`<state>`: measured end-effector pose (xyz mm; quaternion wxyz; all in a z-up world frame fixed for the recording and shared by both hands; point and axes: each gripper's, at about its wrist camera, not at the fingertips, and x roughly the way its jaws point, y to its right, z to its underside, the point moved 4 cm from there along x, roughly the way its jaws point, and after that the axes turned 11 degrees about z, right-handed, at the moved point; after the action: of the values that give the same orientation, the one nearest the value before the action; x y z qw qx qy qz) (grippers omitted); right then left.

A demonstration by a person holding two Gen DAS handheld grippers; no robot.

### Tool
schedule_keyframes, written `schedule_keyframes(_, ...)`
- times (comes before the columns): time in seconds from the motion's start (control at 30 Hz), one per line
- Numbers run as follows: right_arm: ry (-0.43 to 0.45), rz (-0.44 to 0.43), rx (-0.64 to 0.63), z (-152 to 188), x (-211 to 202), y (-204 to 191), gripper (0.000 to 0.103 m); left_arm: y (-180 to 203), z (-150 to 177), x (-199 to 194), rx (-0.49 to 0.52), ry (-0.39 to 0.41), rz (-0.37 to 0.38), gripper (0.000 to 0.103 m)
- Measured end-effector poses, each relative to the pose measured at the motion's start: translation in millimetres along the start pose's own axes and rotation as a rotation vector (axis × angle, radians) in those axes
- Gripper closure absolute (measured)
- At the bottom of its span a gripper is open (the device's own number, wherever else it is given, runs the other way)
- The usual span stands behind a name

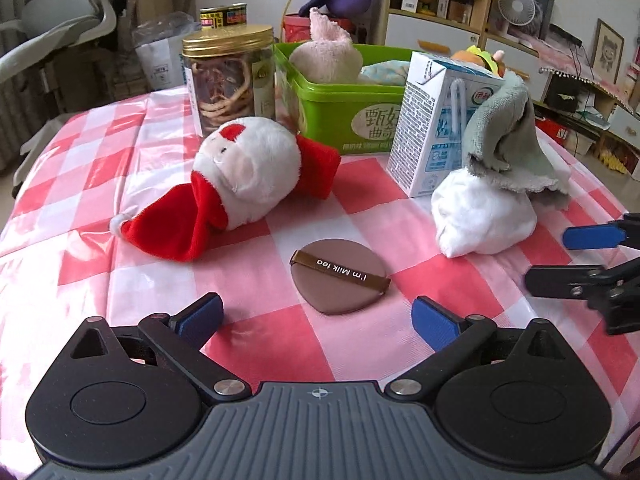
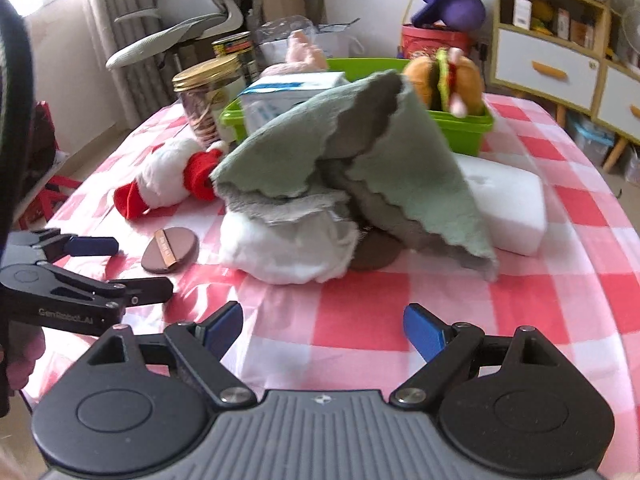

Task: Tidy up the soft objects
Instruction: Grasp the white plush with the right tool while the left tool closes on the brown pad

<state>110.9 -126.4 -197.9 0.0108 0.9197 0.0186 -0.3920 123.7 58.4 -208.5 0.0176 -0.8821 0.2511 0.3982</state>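
Observation:
My left gripper (image 1: pixel 318 318) is open just short of a brown makeup puff (image 1: pixel 340 276) lying flat on the checked cloth. A red and white plush snowman (image 1: pixel 244 178) lies to its left. A grey-green towel (image 2: pixel 360 168) is draped over a white soft bundle (image 2: pixel 288 246) ahead of my right gripper (image 2: pixel 323 330), which is open and empty. A green bin (image 1: pixel 340 108) at the back holds a pink plush (image 1: pixel 326 54) and a burger plush (image 2: pixel 444 80). A white sponge block (image 2: pixel 508 208) lies right of the towel.
A gold-lidded jar (image 1: pixel 228 80) and a milk carton (image 1: pixel 432 124) stand in front of the bin. The table (image 2: pixel 360 312) wears a red and white checked cloth. An office chair, shelves and a fan stand beyond it.

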Motion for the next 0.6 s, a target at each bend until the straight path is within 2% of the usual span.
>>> schedule_keyframes(0.27, 0.014, -0.005, 0.065, -14, 16, -20, 0.041, 3, -6, 4, 0.017, 0.024, 0.021, 0.025)
schedule_keyframes(0.4, 0.017, 0.012, 0.094, -18, 23, -23, 0.048, 3, -9, 5, 0.014, 0.031, 0.026, 0.039)
schedule_keyframes(0.47, 0.017, 0.014, 0.097, -20, 23, -24, 0.053, 3, -10, 5, 0.014, 0.031, 0.028, 0.043)
schedule_keyframes(0.5, 0.017, 0.016, 0.101, -21, 24, -23, 0.059, 4, -10, 5, 0.014, 0.031, 0.030, 0.048)
schedule_keyframes(0.6, 0.012, 0.016, 0.105, -23, 24, -22, 0.080, 5, -12, 4, 0.017, 0.026, 0.026, 0.051)
